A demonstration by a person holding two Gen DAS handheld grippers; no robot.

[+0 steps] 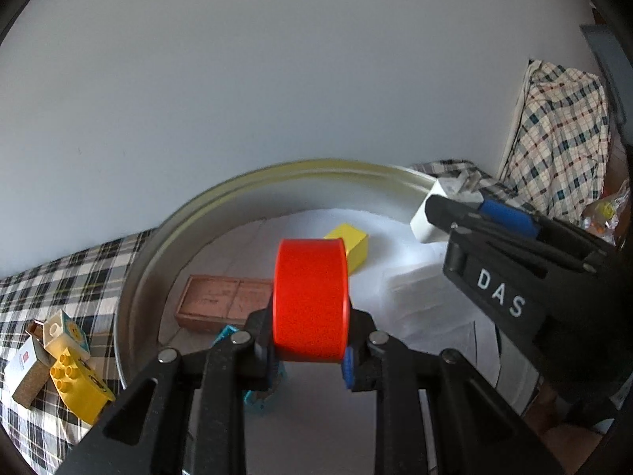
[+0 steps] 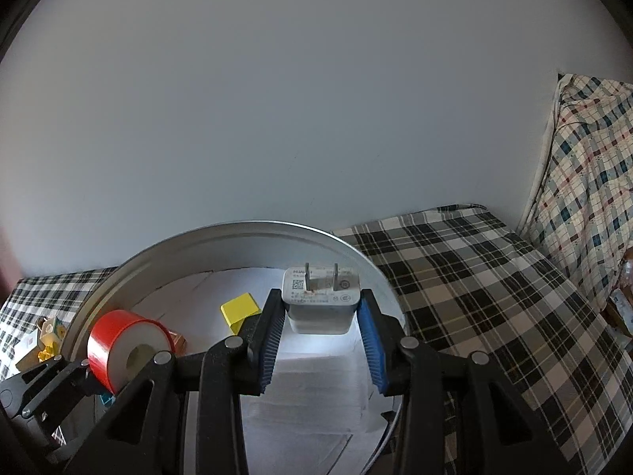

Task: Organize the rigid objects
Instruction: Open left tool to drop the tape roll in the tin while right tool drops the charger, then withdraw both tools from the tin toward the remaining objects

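Red tape roll sits pinched in the left gripper, pads pressed on its 2 flat faces, so the roll's axis runs across the jaws and the curved band faces the camera. It hangs over the near part of the round metal tray, not touching the white paper lining. White charger plug is clamped in the right gripper, blue pads on its 2 sides, 2 prongs pointing up and away; it hangs over the tray's right side, near the rim.

Both loads lie straight ahead of their grippers, with the tray floor below and ahead. Judgement: lowering is what remains; left has open floor beneath, right must stay inside the rim.

In the tray: yellow block beyond the roll, wooden box to its left.

Outside, left, on the plaid bed cover: toy bricks.

Writing: "DAS" on the right gripper's body in the left view; the plug label is faint, seemingly "HUAWEI", with a QR code.
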